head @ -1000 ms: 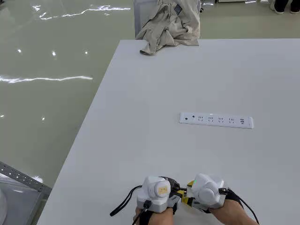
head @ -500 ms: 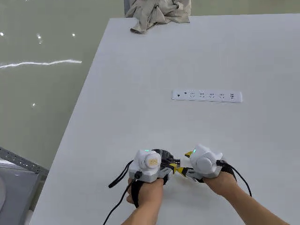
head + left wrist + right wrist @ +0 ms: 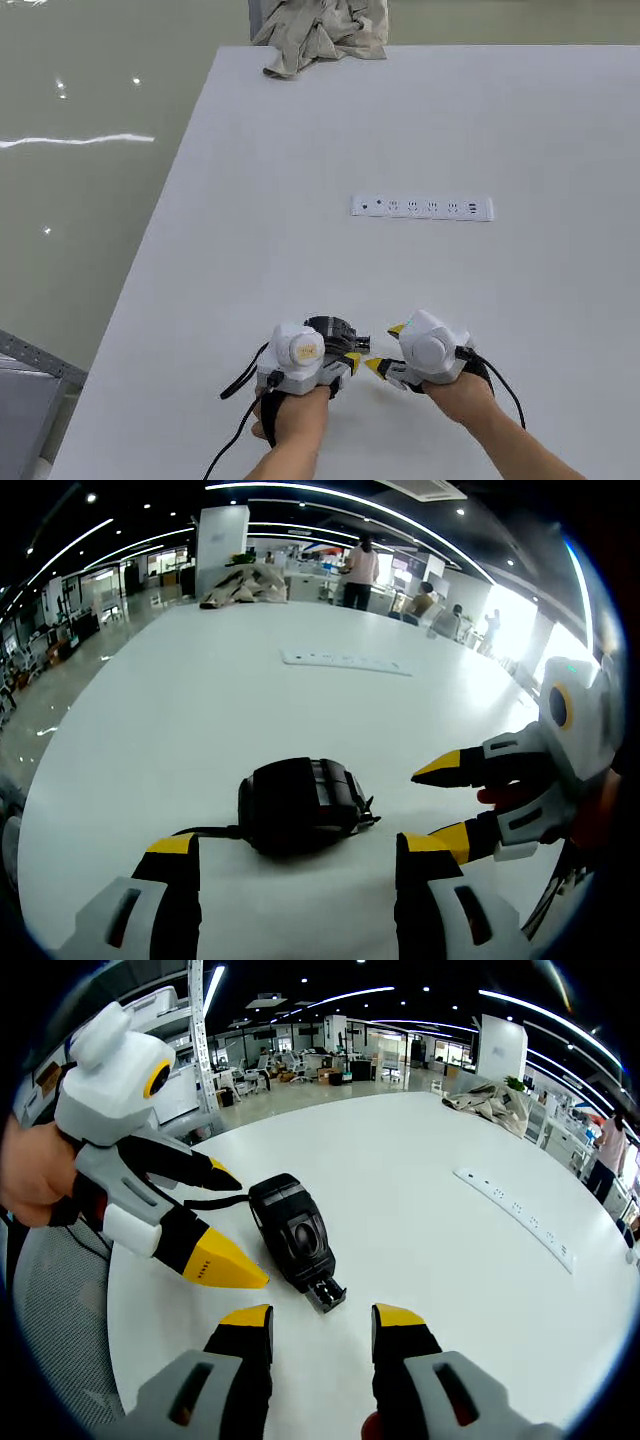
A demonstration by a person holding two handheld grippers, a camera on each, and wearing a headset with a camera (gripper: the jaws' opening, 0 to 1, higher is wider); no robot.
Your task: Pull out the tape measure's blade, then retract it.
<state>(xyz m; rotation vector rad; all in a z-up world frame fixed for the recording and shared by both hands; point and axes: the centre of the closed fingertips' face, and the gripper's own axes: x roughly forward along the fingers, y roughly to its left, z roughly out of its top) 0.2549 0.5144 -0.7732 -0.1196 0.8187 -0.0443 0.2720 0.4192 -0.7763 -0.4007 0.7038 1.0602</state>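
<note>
The black, rounded plastic tape measure (image 3: 331, 329) lies on the white tabletop (image 3: 300, 200) near the edge closest to the person, between the two hand-held grippers and gripped by neither. In the left gripper view the tape measure (image 3: 300, 805) rests just ahead of the left gripper (image 3: 298, 844), whose yellow-tipped fingers (image 3: 172, 846) stand wide apart on either side of it without touching it; a thin black strap runs from the case toward the left finger. In the right gripper view the tape measure (image 3: 293, 1238) lies with its small end tab pointing at the gap of the right gripper (image 3: 320, 1317), whose fingers (image 3: 395, 1316) are also spread apart, just short of the tab. The blade looks wound into the case, with only the tab at its mouth. The left gripper (image 3: 240, 1225) reaches in from the left of that view, its lower yellow tip close beside the case. In the head view the left gripper (image 3: 350, 354) and the right gripper (image 3: 385, 347) point at each other, tips near but apart. Farther out on the table lies a long white power strip (image 3: 422, 207), and a crumpled beige cloth (image 3: 320, 30) sits at the far edge.
</note>
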